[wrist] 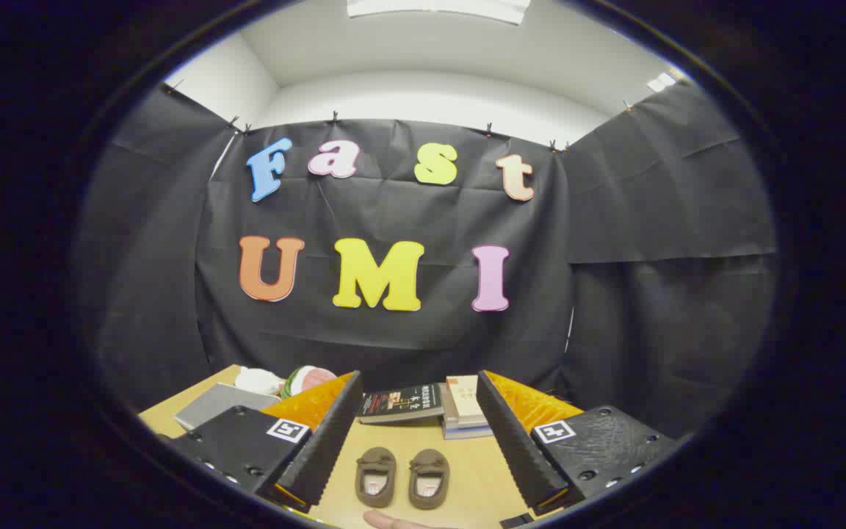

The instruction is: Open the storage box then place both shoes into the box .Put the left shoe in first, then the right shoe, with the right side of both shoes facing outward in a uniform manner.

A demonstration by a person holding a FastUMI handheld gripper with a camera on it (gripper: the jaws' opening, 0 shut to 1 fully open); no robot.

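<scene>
The gripper [416, 441] has its fingers spread wide and holds nothing. In the lower centre of the frame, between the fingers, the two shoes [402, 477] sit side by side on the table [482, 470], their long axes running along the fingers' direction. The storage box cannot be made out, so opening it looks not yet done.

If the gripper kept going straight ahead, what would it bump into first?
Probably the pair of small brown slipper shoes on the wooden table, lying between the open gripper fingers. Beyond them lies a dark book, though depth is uncertain.
</scene>
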